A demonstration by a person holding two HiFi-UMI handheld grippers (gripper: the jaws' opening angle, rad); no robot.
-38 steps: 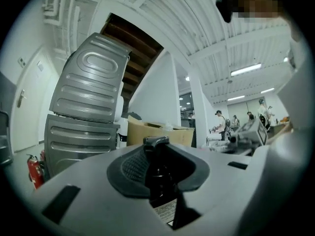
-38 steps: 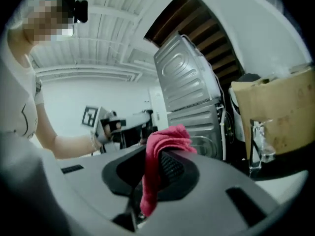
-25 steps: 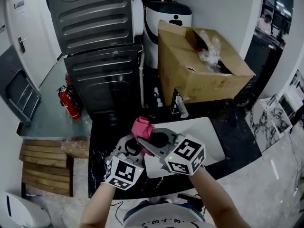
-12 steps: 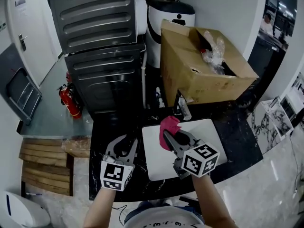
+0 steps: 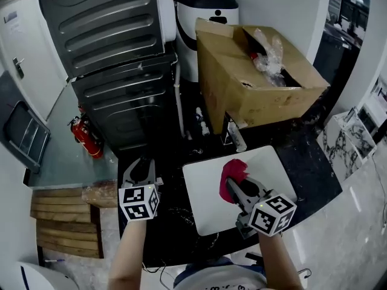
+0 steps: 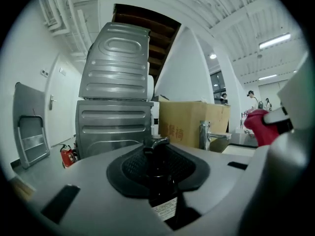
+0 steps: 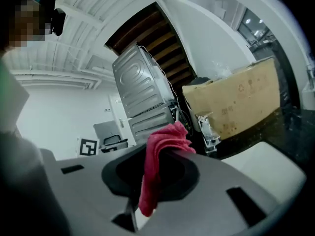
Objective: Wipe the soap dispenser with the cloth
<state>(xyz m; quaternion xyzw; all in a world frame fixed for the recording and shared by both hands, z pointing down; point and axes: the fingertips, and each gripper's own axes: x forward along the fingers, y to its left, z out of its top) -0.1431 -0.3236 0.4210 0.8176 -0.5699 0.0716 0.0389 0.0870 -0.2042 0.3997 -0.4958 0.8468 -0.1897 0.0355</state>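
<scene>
The soap dispenser [image 6: 158,181], a dark pump bottle with a white label, stands upright between the jaws of my left gripper [image 5: 139,167], which is shut on it. In the head view the bottle is hidden under that gripper, over the black counter's left part. My right gripper [image 5: 237,185] is shut on a red cloth [image 5: 231,173] above the white board [image 5: 208,213]. The cloth [image 7: 160,151] bunches over the jaw tips and hangs down between them. The two grippers are well apart and the cloth does not touch the bottle.
A chrome faucet [image 5: 233,136] rises behind the white board. An open cardboard box [image 5: 254,77] sits at the back right. Stacked grey appliances [image 5: 115,53] stand at the back left, with a fire extinguisher [image 5: 84,136] on the floor beside them. The black counter [image 5: 308,162] runs on to the right.
The grippers, close together a second ago, have moved apart. The left went left with the bottle. The right carried the cloth right, over the white board.
</scene>
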